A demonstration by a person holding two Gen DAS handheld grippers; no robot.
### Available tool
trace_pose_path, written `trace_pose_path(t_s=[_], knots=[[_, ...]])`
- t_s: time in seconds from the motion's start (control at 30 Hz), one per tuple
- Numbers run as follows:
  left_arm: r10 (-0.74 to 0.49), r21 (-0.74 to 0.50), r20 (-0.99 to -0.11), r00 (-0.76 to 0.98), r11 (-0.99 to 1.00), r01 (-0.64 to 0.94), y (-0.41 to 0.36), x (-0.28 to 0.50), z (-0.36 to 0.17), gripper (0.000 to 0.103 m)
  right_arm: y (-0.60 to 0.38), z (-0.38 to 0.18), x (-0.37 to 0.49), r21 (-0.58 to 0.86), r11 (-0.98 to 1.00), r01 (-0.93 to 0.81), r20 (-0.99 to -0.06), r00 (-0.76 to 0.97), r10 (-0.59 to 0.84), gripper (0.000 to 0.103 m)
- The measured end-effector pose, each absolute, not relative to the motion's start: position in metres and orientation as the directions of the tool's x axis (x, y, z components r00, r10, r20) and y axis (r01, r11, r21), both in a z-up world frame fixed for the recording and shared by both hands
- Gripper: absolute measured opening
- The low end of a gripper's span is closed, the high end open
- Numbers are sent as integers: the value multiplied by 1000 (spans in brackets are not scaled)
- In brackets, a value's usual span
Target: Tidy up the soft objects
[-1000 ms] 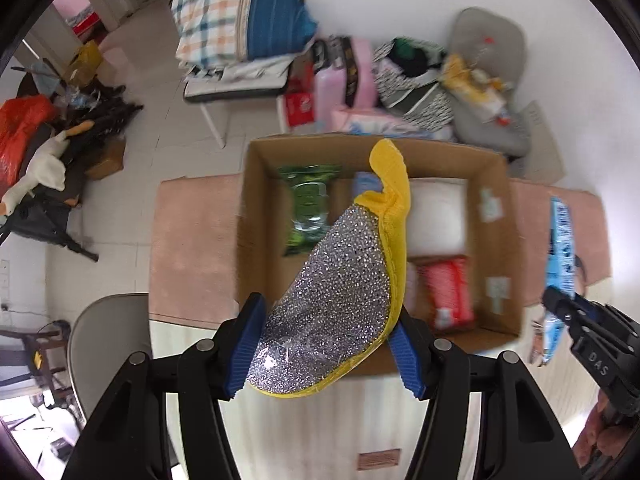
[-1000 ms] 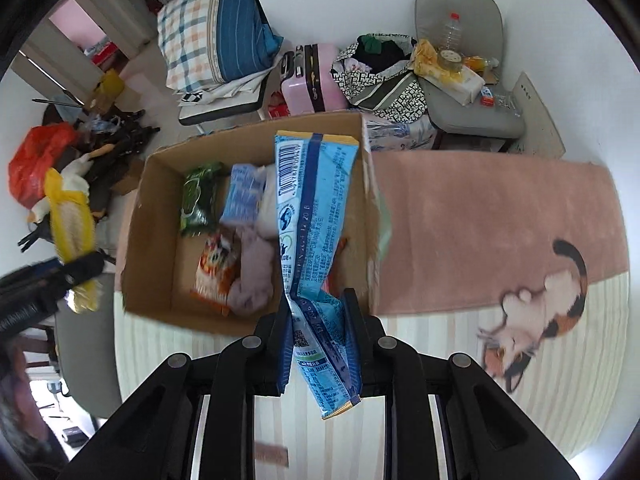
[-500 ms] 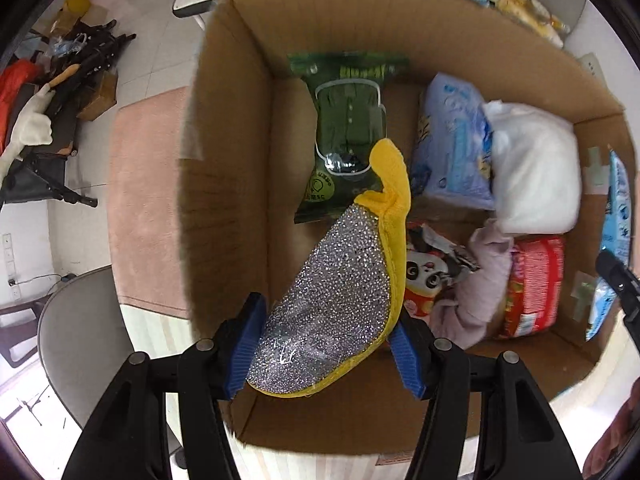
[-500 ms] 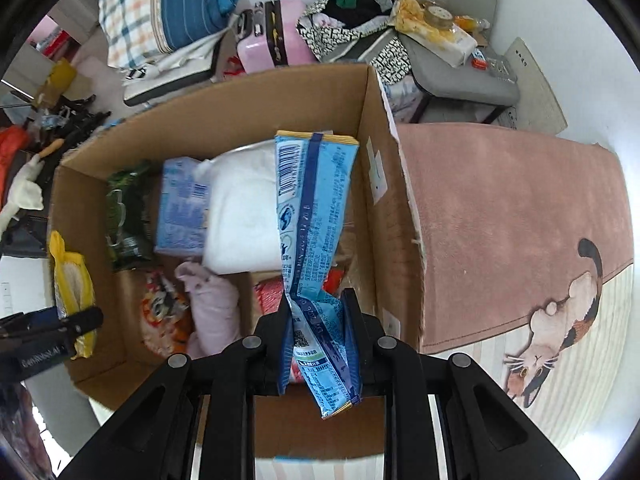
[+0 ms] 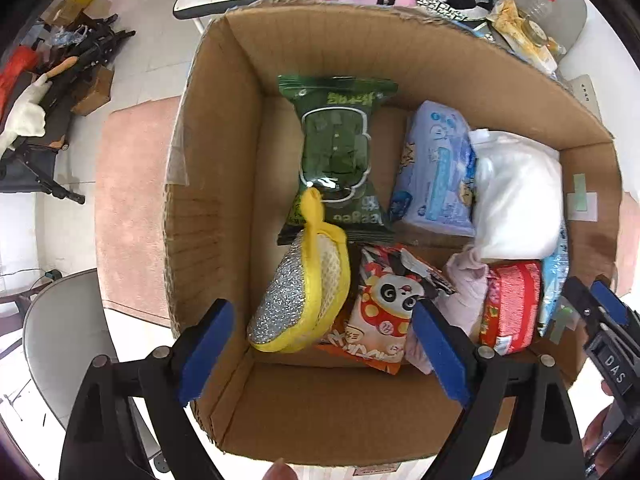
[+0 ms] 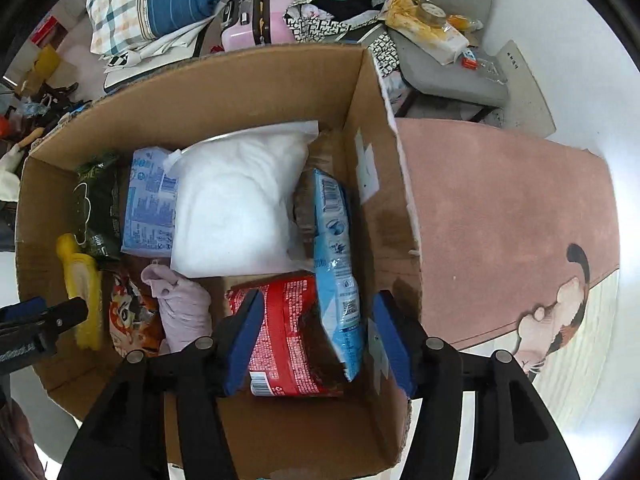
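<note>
A cardboard box [image 5: 216, 184] [image 6: 256, 92] holds several soft packs. The yellow and silver scrubbing mitt [image 5: 300, 300] lies inside it at the left, beside a panda snack bag [image 5: 384, 312]. My left gripper [image 5: 320, 352] is open just above the mitt, not touching it. The light blue pack [image 6: 338, 264] leans against the box's right inner wall, over a red pack [image 6: 288, 340]. My right gripper [image 6: 316, 340] is open around the blue pack's lower end, apart from it. The mitt also shows in the right wrist view [image 6: 82, 284].
In the box are also a green pack [image 5: 336, 152], a pale blue tissue pack [image 5: 436, 172], a white bag [image 6: 236, 204] and a pink cloth [image 6: 180, 308]. A pink rug [image 6: 500, 220] lies under the box. Chairs with clutter stand behind.
Both grippers have opened. The mitt has dropped into the box's left side and the blue pack has dropped against its right wall. Both cameras have moved lower over the box.
</note>
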State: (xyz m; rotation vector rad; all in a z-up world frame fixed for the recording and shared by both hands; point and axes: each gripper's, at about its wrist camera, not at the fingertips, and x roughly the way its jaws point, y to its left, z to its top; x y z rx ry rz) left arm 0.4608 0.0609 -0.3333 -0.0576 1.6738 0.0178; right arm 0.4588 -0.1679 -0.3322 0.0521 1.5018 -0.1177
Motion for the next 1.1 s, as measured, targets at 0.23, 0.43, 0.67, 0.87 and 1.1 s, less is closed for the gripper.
trace_pose_path(t_s=[0.23, 0.43, 0.67, 0.87, 1.1], knots=[[-12, -10, -998, -61, 1000, -29, 46, 455, -316, 103, -153, -330, 452, 6, 999, 34, -1000, 5, 6, 95], [-29, -27, -997, -64, 999, -31, 53, 449, -314, 103, -139, -328, 442, 32, 999, -17, -999, -42, 31, 103], [-23, -24, -1000, 19, 999, -31, 55, 422, -279, 103, -148, -310, 430, 34, 999, 2, -999, -22, 34, 103], [-7, -11, -983, 185, 1000, -20, 48, 385, -221, 103, -158, -263, 400, 29, 999, 17, -994, 107, 27, 103], [29, 28, -933, 358, 1000, -9, 38, 338, -155, 103, -163, -199, 350, 34, 999, -5, -971, 239, 35, 103]])
